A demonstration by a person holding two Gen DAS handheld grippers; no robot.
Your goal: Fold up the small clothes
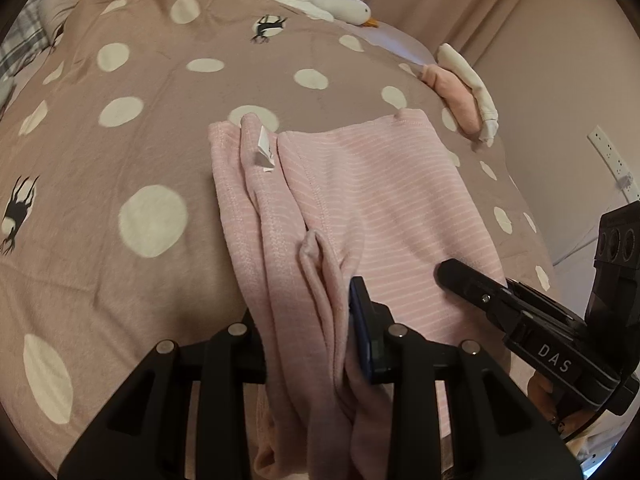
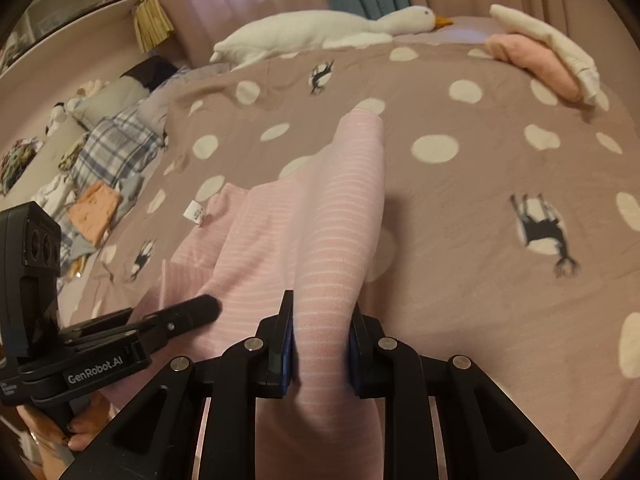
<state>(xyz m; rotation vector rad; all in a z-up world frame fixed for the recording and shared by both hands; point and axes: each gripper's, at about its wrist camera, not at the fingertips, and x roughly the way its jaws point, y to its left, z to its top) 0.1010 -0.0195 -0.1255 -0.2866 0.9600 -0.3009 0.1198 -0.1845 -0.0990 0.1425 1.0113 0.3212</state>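
A pink garment with thin white stripes [image 1: 384,184] lies on the dotted brown bedspread [image 1: 120,160], with a white label [image 1: 265,151] near its far edge. My left gripper [image 1: 308,328] is shut on the garment's near left edge, cloth bunched between the fingers. My right gripper [image 2: 322,340] is shut on the garment [image 2: 320,216] at its near right edge and lifts a fold of it. The right gripper also shows in the left wrist view [image 1: 460,276], and the left gripper in the right wrist view [image 2: 200,308].
Folded pink and cream clothes [image 2: 540,56] lie stacked at the far right of the bedspread [image 2: 480,220]. A white plush goose [image 2: 320,34] lies along the far edge. Loose clothes and a plaid cloth [image 2: 108,148] are piled at the left.
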